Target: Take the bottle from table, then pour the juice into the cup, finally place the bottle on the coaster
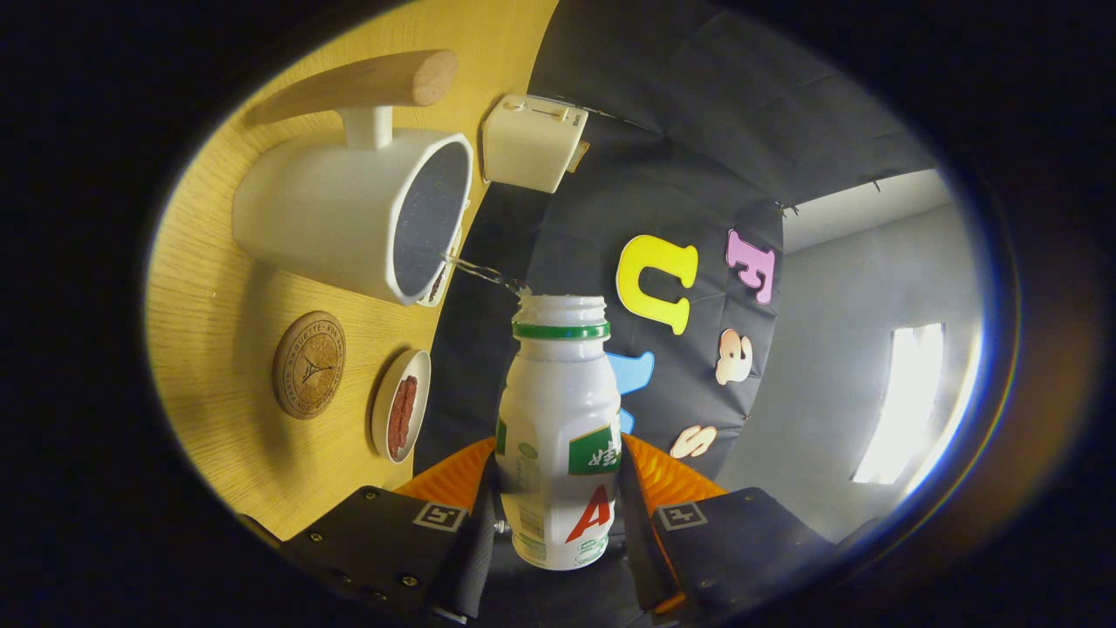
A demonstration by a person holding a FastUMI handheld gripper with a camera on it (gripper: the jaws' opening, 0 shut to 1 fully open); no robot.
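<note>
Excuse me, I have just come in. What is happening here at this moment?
A person is pouring with a hand-held gripper. Its two fingers are shut on a small white plastic bottle with a green neck ring, which is tipped over. A thin clear stream runs from its open mouth into the large white cup with a wooden handle on the wooden table. The round cork coaster lies bare beside a small white dish. A white toaster stands beyond the cup.

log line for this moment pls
phase: pouring | claw: shut on bottle | bottle: tipped, stream into cup | coaster: bare
</note>
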